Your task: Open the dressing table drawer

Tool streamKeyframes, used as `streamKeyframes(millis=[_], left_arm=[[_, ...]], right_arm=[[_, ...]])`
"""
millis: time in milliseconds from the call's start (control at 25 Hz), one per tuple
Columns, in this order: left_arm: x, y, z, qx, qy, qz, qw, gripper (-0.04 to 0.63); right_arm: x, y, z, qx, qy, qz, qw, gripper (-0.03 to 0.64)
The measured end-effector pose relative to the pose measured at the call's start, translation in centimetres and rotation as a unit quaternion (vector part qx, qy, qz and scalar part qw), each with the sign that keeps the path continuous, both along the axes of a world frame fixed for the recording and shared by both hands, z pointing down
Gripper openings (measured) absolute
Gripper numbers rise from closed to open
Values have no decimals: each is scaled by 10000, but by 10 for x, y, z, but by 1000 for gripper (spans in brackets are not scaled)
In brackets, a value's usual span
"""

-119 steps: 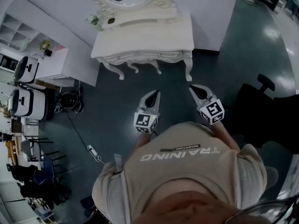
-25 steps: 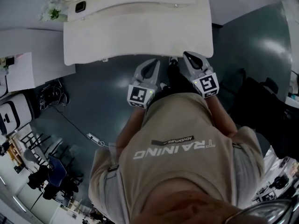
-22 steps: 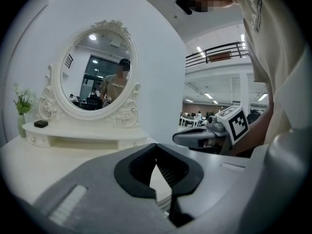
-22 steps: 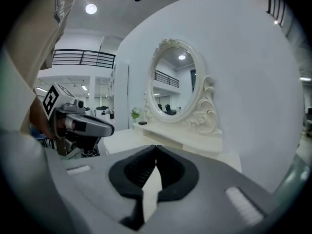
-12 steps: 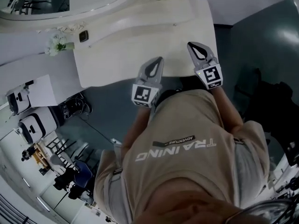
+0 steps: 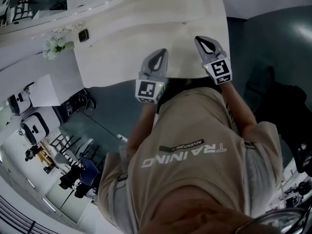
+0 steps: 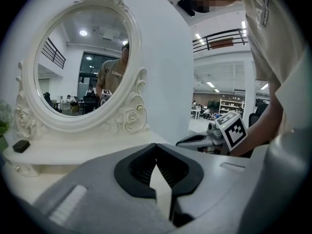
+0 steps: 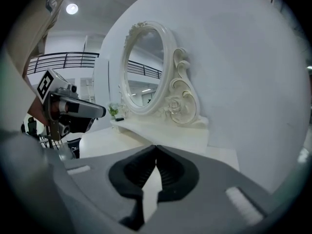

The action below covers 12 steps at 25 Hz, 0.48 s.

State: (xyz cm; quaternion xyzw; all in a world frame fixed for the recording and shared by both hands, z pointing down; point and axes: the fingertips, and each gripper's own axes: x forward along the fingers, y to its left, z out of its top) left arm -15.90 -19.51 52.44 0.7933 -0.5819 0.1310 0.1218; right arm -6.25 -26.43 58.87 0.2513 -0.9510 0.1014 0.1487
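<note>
Table: the white dressing table (image 6: 146, 43) is seen from above at the far side of the head view, with the middle of its top bare
Drawer front: the drawer is part of this table, but its front is hidden below the table top in every view
Left side: the left gripper (image 7: 156, 147) is closed, jaw tips pressed together with nothing between them, and is held above the near edge of the table top
Right side: the right gripper (image 8: 156, 147) is likewise closed and empty, and is held above the near right part of the table top
Spacing: the two are kept side by side and apart, both pointed toward the far end of the table
Backdrop: an oval mirror (image 7: 83, 57) in a carved white frame is stood at the far edge, against a white wall (image 8: 243, 82)
Far left: a small black object (image 6: 83, 35) and a small plant (image 6: 53, 48) are set on the raised shelf (image 7: 73, 152) below the mirror
</note>
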Motion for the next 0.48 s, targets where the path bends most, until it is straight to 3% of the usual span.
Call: streamKeyframes(millis=[120, 480], left_arm=[[-11, 1, 4, -87, 27, 14, 10000, 8], [-52, 1, 19, -52, 330, 388, 9987, 8]], right_arm=[[-7, -5, 12, -322, 37, 284, 9991, 5], [-55, -19, 45, -389, 555, 777, 9947, 21]])
